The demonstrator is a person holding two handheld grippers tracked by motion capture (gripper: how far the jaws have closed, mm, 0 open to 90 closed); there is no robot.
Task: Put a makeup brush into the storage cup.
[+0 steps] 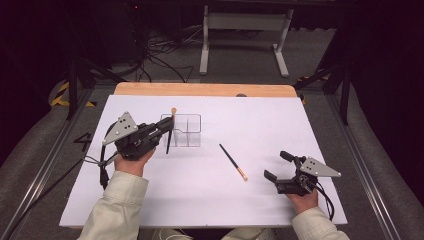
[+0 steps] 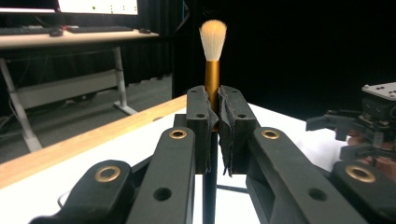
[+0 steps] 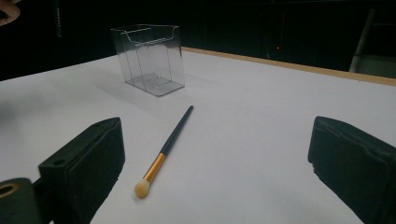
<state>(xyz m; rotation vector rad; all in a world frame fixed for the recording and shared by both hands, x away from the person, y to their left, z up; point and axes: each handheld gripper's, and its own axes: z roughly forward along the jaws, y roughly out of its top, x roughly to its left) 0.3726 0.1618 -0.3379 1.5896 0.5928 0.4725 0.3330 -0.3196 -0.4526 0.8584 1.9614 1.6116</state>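
Note:
My left gripper (image 1: 166, 127) is shut on a makeup brush (image 1: 168, 144), held nearly upright at the left side of a clear plastic organizer (image 1: 183, 131). In the left gripper view the pads (image 2: 200, 116) clamp the gold ferrule of this brush (image 2: 212, 77), with pale bristles pointing up. A second brush (image 1: 233, 162), dark-handled with a gold ferrule, lies flat on the white table (image 1: 300, 125) between the hands. My right gripper (image 1: 276, 165) rests low at the right, open. In the right gripper view its open gripper (image 3: 217, 140) faces the lying brush (image 3: 173, 137) and the organizer (image 3: 149, 58) beyond.
The organizer has several compartments and stands left of centre. A wooden strip (image 1: 205, 89) runs along the table's far edge. Beyond it are a white desk frame (image 1: 245, 35) and cables on the floor. The right gripper (image 2: 359, 133) appears far off in the left gripper view.

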